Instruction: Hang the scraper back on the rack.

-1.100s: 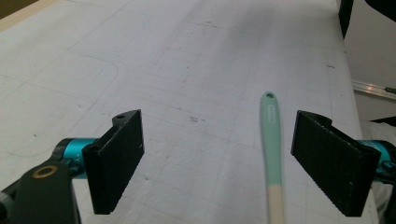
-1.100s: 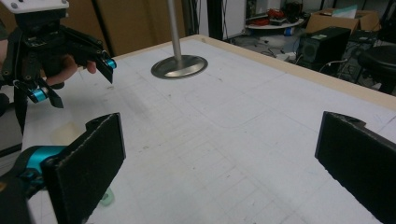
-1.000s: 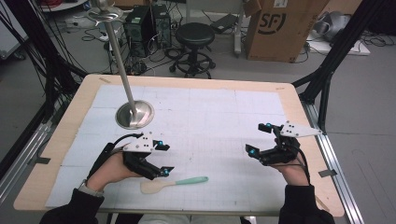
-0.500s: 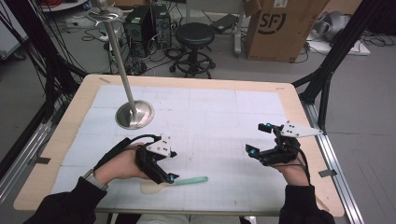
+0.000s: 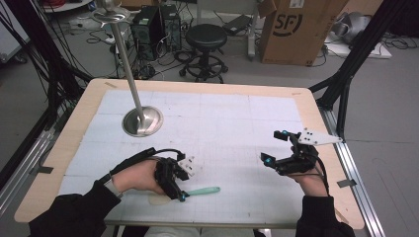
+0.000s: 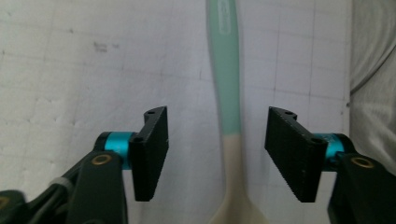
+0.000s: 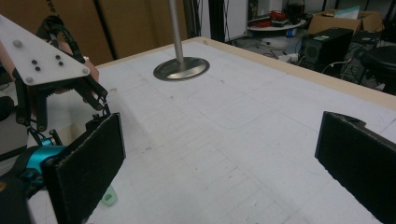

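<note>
Currently: left claw [image 6: 216,154] spread apart, straddling the mint-and-cream spoon [image 6: 228,93] lying flat at the surface's [image 5: 222,118] near-left edge; right claw [image 5: 276,148] wide apart, empty, hovering near right.

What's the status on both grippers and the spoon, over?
Left gripper open, jaws either side of the spoon handle, not closed on it. Right gripper open, holding nothing. Spoon flat on the mat. Metal stand far off, nothing in the way.
</note>
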Demonstrator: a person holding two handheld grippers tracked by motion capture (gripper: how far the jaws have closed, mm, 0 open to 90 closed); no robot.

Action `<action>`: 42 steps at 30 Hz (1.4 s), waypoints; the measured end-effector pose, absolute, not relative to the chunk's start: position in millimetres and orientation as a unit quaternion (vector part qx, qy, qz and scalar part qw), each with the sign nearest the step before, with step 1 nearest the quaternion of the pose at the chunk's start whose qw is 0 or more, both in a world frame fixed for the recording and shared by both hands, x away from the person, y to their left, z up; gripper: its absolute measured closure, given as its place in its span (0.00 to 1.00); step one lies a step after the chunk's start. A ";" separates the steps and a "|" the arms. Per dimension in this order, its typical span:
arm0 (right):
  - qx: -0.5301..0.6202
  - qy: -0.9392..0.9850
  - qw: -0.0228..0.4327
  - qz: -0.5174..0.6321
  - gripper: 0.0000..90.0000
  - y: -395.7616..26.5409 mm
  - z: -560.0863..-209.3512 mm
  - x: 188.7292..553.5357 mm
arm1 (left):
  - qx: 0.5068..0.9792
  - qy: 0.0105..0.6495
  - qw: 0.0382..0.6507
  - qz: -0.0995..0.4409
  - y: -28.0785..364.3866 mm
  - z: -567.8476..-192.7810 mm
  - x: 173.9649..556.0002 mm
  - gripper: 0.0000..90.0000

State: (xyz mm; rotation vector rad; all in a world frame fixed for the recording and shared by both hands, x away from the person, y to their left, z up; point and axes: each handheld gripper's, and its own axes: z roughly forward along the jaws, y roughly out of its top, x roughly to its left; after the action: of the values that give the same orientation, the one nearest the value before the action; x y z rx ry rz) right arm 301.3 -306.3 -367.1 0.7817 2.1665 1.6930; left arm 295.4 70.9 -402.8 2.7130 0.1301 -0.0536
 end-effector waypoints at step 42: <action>0.273 0.753 0.137 0.583 0.01 -306.1 -370.9 303.1 | 0.988 0.036 0.152 0.013 69.8 -400.1 280.8 0.89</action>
State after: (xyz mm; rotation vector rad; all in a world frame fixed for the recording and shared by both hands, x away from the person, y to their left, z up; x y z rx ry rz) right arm 303.1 -306.1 -370.9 0.7901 2.1778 1.6883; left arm 280.8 69.8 -400.1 2.8340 0.1042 0.0364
